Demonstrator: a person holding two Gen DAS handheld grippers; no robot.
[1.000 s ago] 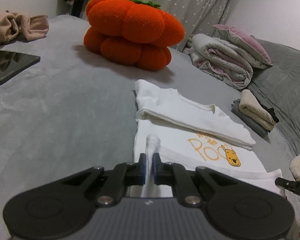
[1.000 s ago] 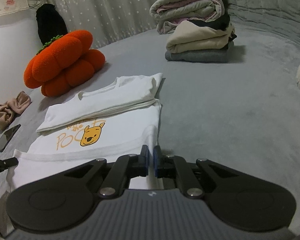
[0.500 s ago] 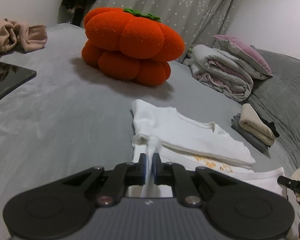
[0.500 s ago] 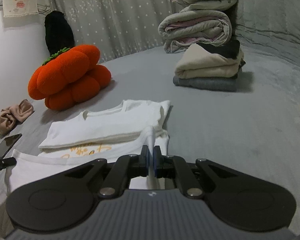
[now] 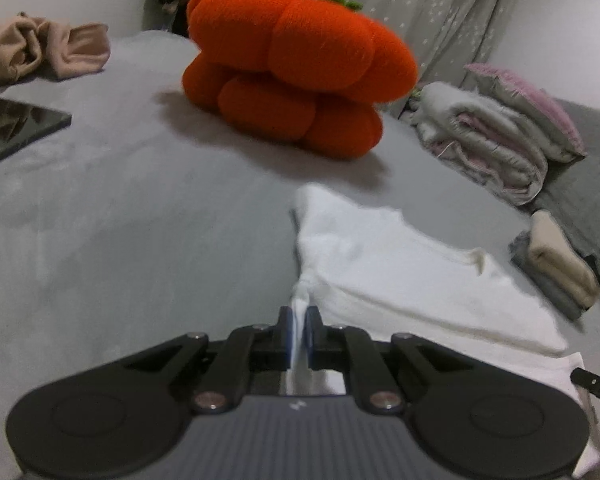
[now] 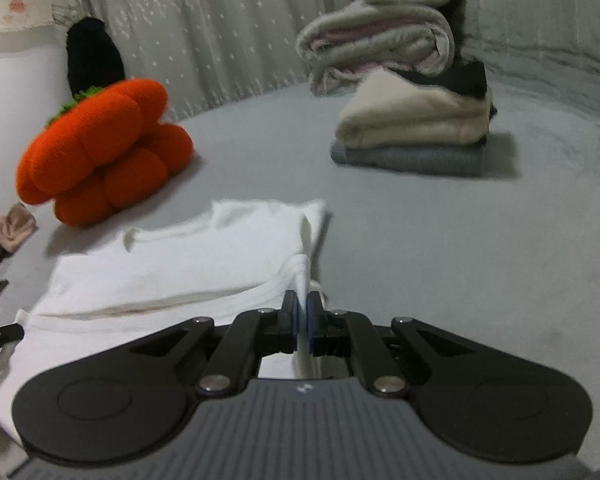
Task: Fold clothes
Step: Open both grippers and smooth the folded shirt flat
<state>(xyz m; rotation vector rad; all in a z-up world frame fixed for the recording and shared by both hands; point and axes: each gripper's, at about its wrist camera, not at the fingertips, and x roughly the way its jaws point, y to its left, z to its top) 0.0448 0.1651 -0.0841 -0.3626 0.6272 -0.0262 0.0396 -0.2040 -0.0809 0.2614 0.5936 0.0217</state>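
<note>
Grey bed [image 5: 120, 220]: both tongs [image 5: 299, 322] [image 6: 303, 312] pinch white shirt [image 6: 172, 264] corners.

The print on the white T-shirt [image 5: 412, 264] is being covered completely by the folded layers. The dark tablet [image 5: 12, 128] is being cut off by the left edge, and the beige cloth [image 6: 4, 232] likewise. The orange pumpkin cushion [image 5: 296, 64] and the stack of folded clothes [image 5: 556, 268] are being smeared by motion blur.

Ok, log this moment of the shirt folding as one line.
step: folding white T-shirt | left gripper: shut on hem | right gripper: shut on hem | surface: grey bed
</note>
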